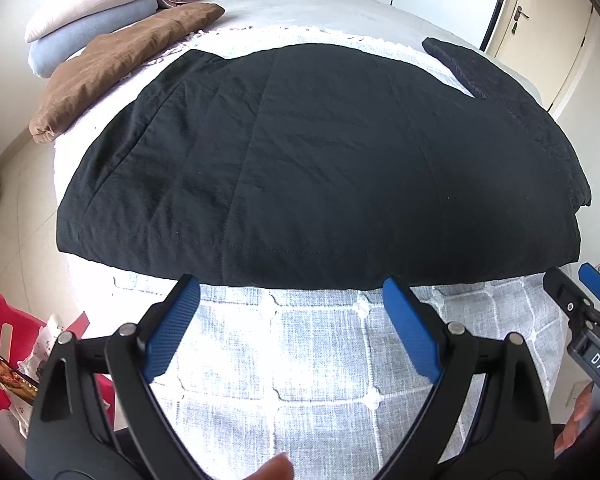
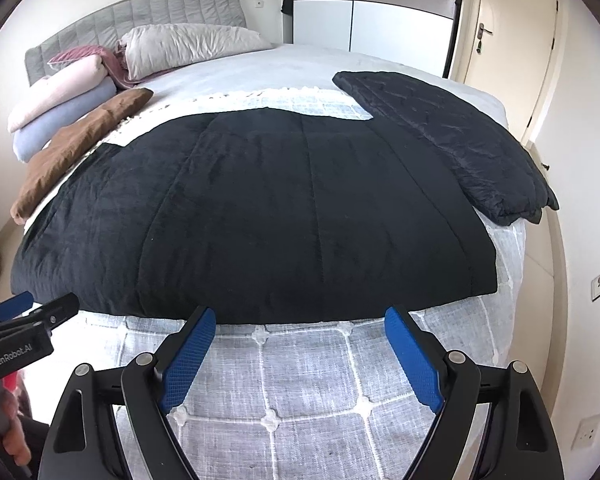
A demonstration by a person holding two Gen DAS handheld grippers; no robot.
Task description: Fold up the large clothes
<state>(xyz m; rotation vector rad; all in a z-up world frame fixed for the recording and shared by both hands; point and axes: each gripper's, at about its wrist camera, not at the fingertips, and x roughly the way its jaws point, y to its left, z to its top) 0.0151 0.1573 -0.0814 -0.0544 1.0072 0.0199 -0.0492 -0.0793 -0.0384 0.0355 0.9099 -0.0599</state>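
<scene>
A large black garment [image 2: 260,208] lies spread flat across the middle of the bed [image 2: 300,60], on a pale grid-stitched cover [image 2: 300,380], its near hem close to the bed's front edge. One part of it, a quilted black flap [image 2: 452,136], lies toward the bed's right edge and back corner.

The left gripper [image 1: 292,288] stands wide open just short of the hem, holding nothing. The right gripper [image 2: 296,316] is also spread wide and empty, its fingertips at the hem over the cover.

Along the left edge of the bed lie a brown folded cloth [image 2: 80,148] and, behind it, a stack of pink and pale blue bedding [image 2: 56,108]. A grey-white pillow [image 2: 188,48] rests against the padded headboard [image 2: 140,12]. A door [image 2: 508,48] and wardrobe [image 2: 372,8] stand beyond the right side.

In the left wrist view a red object [image 1: 8,344] by the floor is cut off and hard to identify. Whether the flap is a sleeve or a separate piece is unclear.
</scene>
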